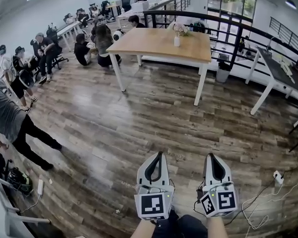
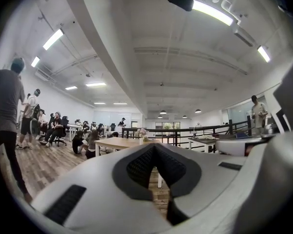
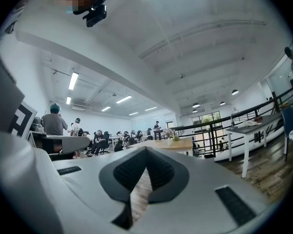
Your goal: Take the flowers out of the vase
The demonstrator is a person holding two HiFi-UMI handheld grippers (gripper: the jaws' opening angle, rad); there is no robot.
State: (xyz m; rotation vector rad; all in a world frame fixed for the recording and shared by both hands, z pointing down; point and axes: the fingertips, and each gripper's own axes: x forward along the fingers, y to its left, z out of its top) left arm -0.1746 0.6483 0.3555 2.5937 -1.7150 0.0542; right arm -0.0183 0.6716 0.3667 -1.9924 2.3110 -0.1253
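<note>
A small white vase (image 1: 177,40) with pale flowers (image 1: 179,30) stands on a wooden table (image 1: 154,42) with white legs, far ahead across the wood floor. Both grippers are low in the head view, side by side, pointing level toward the table and far short of it. My left gripper (image 1: 160,154) is shut with nothing in it, and so is my right gripper (image 1: 210,155). In the left gripper view the flowers (image 2: 142,131) show just above the closed left gripper (image 2: 154,146). In the right gripper view the flowers (image 3: 169,132) rise over the closed right gripper (image 3: 146,148).
Several people sit at desks along the left wall (image 1: 44,48), and one person (image 1: 7,120) stands bent over near left. A black railing (image 1: 228,26) runs behind the table. A white desk (image 1: 280,78) stands at right, a bin (image 1: 222,73) beside the table, cables (image 1: 268,192) on the floor.
</note>
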